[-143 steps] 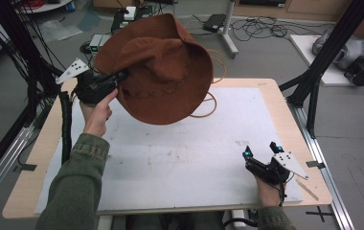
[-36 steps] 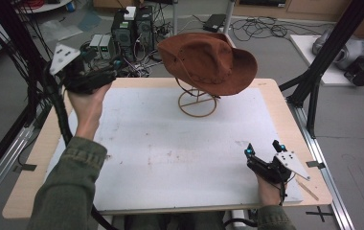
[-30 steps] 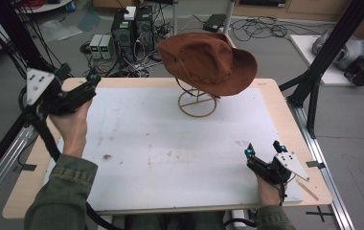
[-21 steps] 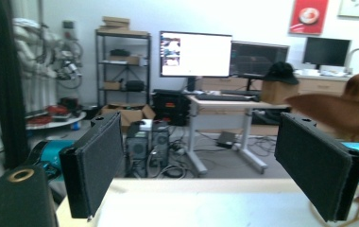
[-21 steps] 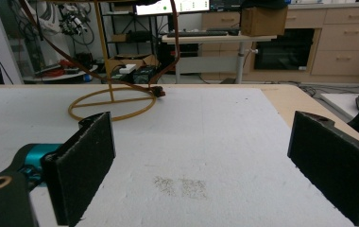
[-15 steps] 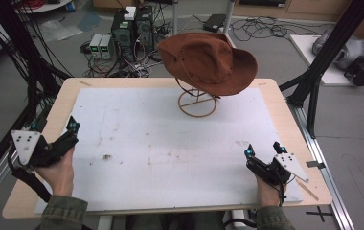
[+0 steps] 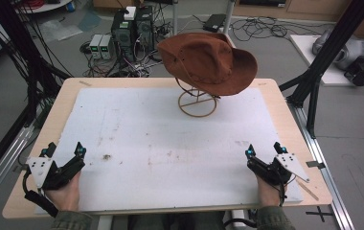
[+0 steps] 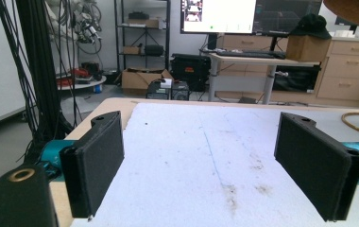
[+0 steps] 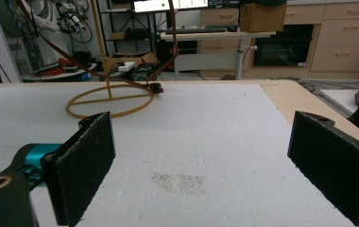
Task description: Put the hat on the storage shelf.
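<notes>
A brown wide-brimmed hat (image 7: 208, 62) rests on a gold wire stand (image 7: 197, 101) at the far middle of the table. The stand's ring base (image 9: 110, 100) lies ahead in the right gripper view, and a bit of the brim (image 8: 353, 10) shows at the top right of the left gripper view. My left gripper (image 7: 65, 148) sits at the near left corner, open, nothing between its pads (image 8: 97, 168). At the near right, my right gripper (image 7: 264, 149) is open and empty too, its pads (image 9: 85, 161) wide apart.
A white foam mat (image 7: 170, 143) with faint stains covers the wooden table (image 7: 65, 96). Black frame posts (image 7: 324, 62) stand at both sides. Computers and cables (image 7: 122, 33) lie on the floor beyond the far edge.
The left hand let go of the hat on the stand, then drew back from the far left to the near left corner. The right gripper has stayed put.
</notes>
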The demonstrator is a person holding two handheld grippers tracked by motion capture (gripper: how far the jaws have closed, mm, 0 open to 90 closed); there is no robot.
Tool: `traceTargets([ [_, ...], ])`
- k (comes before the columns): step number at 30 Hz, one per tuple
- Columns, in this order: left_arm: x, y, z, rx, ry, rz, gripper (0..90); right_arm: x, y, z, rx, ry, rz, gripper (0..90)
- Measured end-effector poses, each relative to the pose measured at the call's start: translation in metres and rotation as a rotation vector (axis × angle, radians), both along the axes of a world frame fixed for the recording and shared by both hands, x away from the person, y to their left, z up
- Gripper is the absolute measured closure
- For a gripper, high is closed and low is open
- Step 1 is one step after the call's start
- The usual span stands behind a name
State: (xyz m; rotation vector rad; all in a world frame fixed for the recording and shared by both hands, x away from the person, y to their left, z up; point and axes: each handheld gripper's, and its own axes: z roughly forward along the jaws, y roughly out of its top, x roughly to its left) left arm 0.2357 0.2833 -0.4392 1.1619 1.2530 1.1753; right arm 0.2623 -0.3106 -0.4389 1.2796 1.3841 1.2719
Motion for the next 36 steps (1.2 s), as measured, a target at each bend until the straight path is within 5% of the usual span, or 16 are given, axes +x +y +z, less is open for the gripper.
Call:
traceTargets([
  [36, -0.0051, 0.0008, -0.0050, -0.034, 0.001, -0.001, 16.9, -0.0038, -0.0051, -0.0007, 0.007, 0.010, -0.021, 7.4],
])
